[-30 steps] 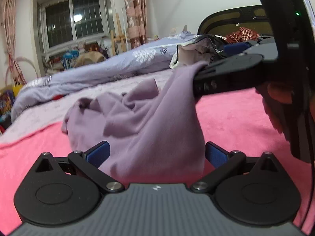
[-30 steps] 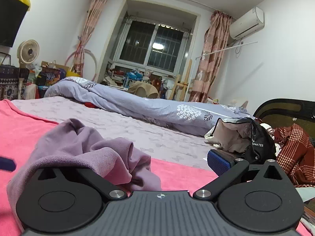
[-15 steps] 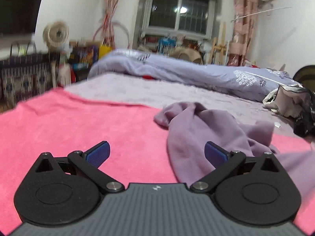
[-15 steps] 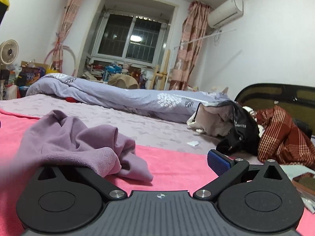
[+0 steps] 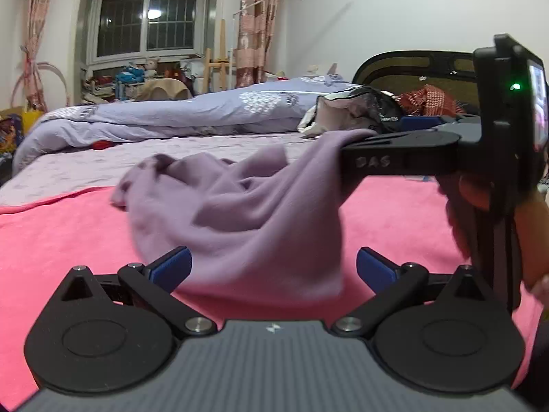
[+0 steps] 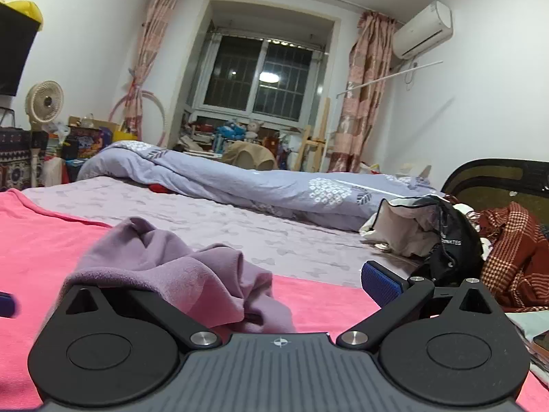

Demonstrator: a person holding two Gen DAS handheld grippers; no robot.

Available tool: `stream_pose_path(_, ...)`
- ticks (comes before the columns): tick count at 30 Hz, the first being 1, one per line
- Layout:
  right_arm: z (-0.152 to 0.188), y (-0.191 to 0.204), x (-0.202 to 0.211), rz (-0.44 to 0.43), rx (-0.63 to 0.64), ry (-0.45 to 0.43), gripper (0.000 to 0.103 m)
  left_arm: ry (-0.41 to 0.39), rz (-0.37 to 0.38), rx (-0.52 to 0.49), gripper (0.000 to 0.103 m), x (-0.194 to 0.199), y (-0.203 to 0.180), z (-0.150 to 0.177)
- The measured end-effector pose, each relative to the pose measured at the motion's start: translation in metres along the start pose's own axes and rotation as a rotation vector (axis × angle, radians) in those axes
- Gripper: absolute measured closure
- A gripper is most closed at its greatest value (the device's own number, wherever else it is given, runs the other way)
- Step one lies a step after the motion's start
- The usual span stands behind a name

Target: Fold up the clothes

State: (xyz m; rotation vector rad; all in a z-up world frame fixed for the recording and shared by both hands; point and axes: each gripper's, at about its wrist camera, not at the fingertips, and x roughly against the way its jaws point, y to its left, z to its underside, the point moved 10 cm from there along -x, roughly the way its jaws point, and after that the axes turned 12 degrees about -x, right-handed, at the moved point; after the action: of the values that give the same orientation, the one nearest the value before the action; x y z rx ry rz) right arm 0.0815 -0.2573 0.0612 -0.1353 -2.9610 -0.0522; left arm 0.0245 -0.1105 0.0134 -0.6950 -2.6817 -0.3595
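Because the purple garment (image 5: 247,213) lies crumpled on the pink blanket (image 5: 61,237), one edge has to be lifted before any fold can start, and that seems to be why the right gripper (image 5: 350,151) holds a bit of it up at about two o'clock in the left camera's view. Cloth drapes down from that high point to the heap, which sits at twelve o'clock ahead of the left gripper (image 5: 272,266).

Its fingers (image 5: 171,267) are spread wide, with the near hem lying between them but untouched, likely lined up to take a second corner.

From the right camera, the fabric (image 6: 171,271) is draped over the left finger at ten o'clock, while the other blue pad (image 6: 379,283) stands apart at two o'clock, so I cannot tell whether the cloth is pinched or merely hooked.

A folded quilt (image 6: 260,185) and a heap of other clothes (image 6: 504,254) lie further off.
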Motion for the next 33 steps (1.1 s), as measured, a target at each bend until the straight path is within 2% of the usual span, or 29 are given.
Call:
stream_pose_path(3, 0.000, -0.001, 0.001, -0.001, -0.003, 0.005, 0.000, 0.028, -0.150, -0.018, 0.000, -0.013, 0.014, -0.002)
stream_pose_path(6, 0.004, -0.006, 0.001, 0.016, -0.007, 0.020, 0.000, 0.074, -0.272, 0.058, 0.000, -0.019, 0.044, 0.005)
stream_pose_path(8, 0.007, -0.009, 0.001, 0.022, -0.006, 0.032, 0.000, 0.069, -0.286, 0.157, 0.000, -0.017, 0.067, 0.007)
stream_pose_path(10, 0.010, -0.010, 0.001, 0.023, -0.007, 0.039, 0.000, 0.064, -0.307, 0.207, 0.000, -0.015, 0.083, 0.008)
stream_pose_path(14, 0.016, -0.008, 0.000, 0.046, 0.007, 0.048, 0.000, 0.081, -0.394, 0.220, 0.000, -0.017, 0.103, 0.006)
stream_pose_path(21, 0.029, 0.000, 0.002, 0.230, 0.182, 0.009, 0.000, 0.137, -0.554, 0.148, 0.000, -0.024, 0.119, 0.006)
stream_pose_path(23, 0.028, 0.002, 0.006, 0.245, 0.206, -0.014, 0.000, 0.120, -0.583, 0.115, 0.000, -0.020, 0.124, 0.000)
stream_pose_path(26, 0.012, 0.004, 0.016, 0.262, 0.212, -0.076, 0.000, 0.003, -0.640, 0.080, 0.000, 0.013, 0.129, -0.035)
stream_pose_path(30, -0.042, -0.002, 0.063, 0.285, 0.122, -0.297, 0.000, -0.231, -0.735, 0.004, 0.000, 0.081, 0.125, -0.097)
stream_pose_path(31, -0.046, -0.005, 0.070, 0.291, 0.105, -0.318, 0.000, -0.250, -0.754, -0.017, 0.000, 0.089, 0.124, -0.103)
stream_pose_path(32, -0.050, -0.007, 0.077, 0.296, 0.089, -0.338, 0.000, -0.233, -0.762, -0.027, 0.000, 0.089, 0.126, -0.100)
stream_pose_path(33, -0.041, -0.009, 0.073, 0.297, 0.095, -0.298, 0.000, -0.212, -0.770, -0.035, 0.000, 0.088, 0.129, -0.096)
